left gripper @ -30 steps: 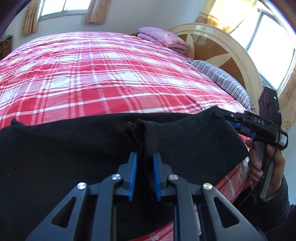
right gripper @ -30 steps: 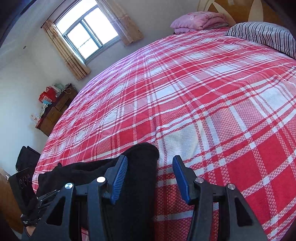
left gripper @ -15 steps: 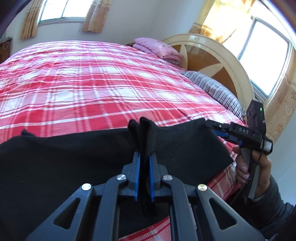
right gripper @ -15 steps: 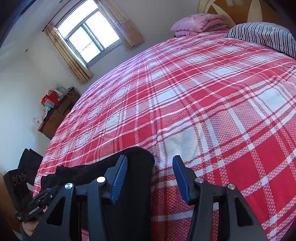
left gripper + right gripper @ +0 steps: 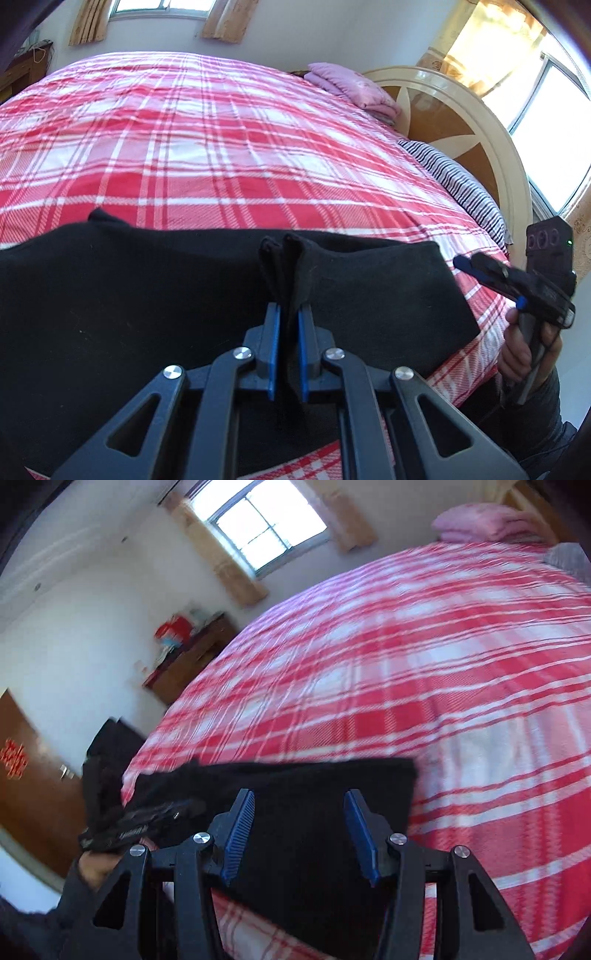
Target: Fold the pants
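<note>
Left wrist view: black pants (image 5: 155, 295) fill the lower half of the frame, spread across the near edge of the bed (image 5: 229, 147), which carries a red and white plaid cover.
Left gripper (image 5: 288, 332): bottom centre of the frame, blue pads pressed tight on a raised pinch of the pants; the cloth stands up in a small double fold just above the fingertips.
Right gripper, seen from the left: there it is at the right edge (image 5: 461, 263), held in a hand (image 5: 524, 354), its blue tip just off the pants' right corner and not touching the cloth.
Pillow (image 5: 458, 188): striped, right of centre, against the headboard (image 5: 480, 125).
Pink bundle (image 5: 351, 86): folded cloth in the upper middle, at the far end of the bed.
Right wrist view: blurred by motion, yet the layout reads fine.
Right gripper (image 5: 299, 834): bottom centre, fingers spread wide and holding nothing; the pants (image 5: 317, 812) lie under and between them.
Pants edge: a straight hem runs across mid-frame, with the corner right of centre on the plaid.
Left gripper, seen from the right: lower left (image 5: 184, 806), low over the pants' far end; its grip is too blurred to read from here.
Background: window (image 5: 258, 520) at the top, dresser (image 5: 184, 661) at the left by the wall.
</note>
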`<state>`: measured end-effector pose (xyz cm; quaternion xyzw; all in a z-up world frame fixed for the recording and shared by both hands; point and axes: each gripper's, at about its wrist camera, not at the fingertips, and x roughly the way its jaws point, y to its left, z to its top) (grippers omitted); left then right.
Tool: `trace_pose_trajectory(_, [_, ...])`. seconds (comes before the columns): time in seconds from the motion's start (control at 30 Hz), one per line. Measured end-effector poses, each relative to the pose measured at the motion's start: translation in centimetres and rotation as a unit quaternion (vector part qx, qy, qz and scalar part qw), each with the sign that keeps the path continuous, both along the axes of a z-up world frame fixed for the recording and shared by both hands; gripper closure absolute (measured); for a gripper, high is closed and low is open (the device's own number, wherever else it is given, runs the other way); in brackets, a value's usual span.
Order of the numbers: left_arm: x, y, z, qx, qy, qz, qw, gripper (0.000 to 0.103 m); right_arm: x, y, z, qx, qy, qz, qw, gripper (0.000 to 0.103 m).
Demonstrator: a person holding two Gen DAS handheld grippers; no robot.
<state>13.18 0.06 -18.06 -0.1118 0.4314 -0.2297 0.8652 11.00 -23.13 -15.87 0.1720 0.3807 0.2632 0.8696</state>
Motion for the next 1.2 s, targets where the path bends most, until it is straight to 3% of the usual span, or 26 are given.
trace_pose_trajectory(0.1, [0.1, 0.2, -0.4, -0.006, -0.005, 0.004, 1.0000, 0.091, 0.7, 1.7, -2.0, -0.067, 0.041, 0.010, 0.997, 0.050])
trace_pose_trajectory(0.23, [0.2, 0.1, -0.7, -0.003, -0.015, 0.006, 0.9999, 0.088, 0.1, 2.8, -1.6, -0.107, 0.014, 0.011, 0.994, 0.050])
trace_pose_trajectory(0.4, [0.1, 0.6, -0.6, -0.002, -0.020, 0.012, 0.9997, 0.079, -0.8, 3.7, -0.7, -0.080, -0.007, 0.053, 0.995, 0.050])
trace_pose_trajectory(0.5, [0.0, 0.7, -0.7, 0.002, -0.025, 0.010, 0.9996, 0.074, -0.8, 4.8, -1.9, -0.127, 0.011, 0.047, 0.991, 0.045])
trace_pose_trajectory(0.6, [-0.2, 0.7, -0.4, 0.014, -0.029, 0.008, 0.9995, 0.067, -1.0, 5.3, -1.7, -0.150, 0.003, 0.040, 0.988, 0.045])
trace_pose_trajectory(0.67, [-0.5, 1.1, 0.2, 0.031, -0.036, 0.019, 0.9987, 0.054, -1.4, 6.2, -0.8, -0.169, -0.013, 0.035, 0.985, 0.045])
trace_pose_trajectory(0.73, [-0.6, 1.9, 1.0, 0.041, -0.050, 0.035, 0.9973, 0.040, -1.8, 7.5, 0.2, -0.170, -0.036, 0.044, 0.984, 0.045])
trace_pose_trajectory(0.83, [-0.5, 3.5, 2.6, 0.067, -0.071, 0.053, 0.9938, 0.039, -2.1, 10.3, 0.9, -0.142, -0.046, 0.081, 0.985, 0.045])
trace_pose_trajectory(0.97, [-0.8, 6.9, 4.3, 0.106, -0.090, 0.083, 0.9868, 0.037, -1.9, 14.4, -0.1, -0.100, -0.026, 0.140, 0.985, 0.045])
trace_pose_trajectory(1.13, [-2.4, 13.5, 4.5, 0.151, -0.091, 0.147, 0.9733, 0.034, -1.4, 18.2, -3.1, -0.125, 0.016, 0.166, 0.978, 0.045])
trace_pose_trajectory(1.2, [-3.1, 16.1, 4.3, 0.157, -0.084, 0.172, 0.9688, 0.034, -1.7, 18.5, -3.3, -0.134, 0.001, 0.163, 0.977, 0.045])
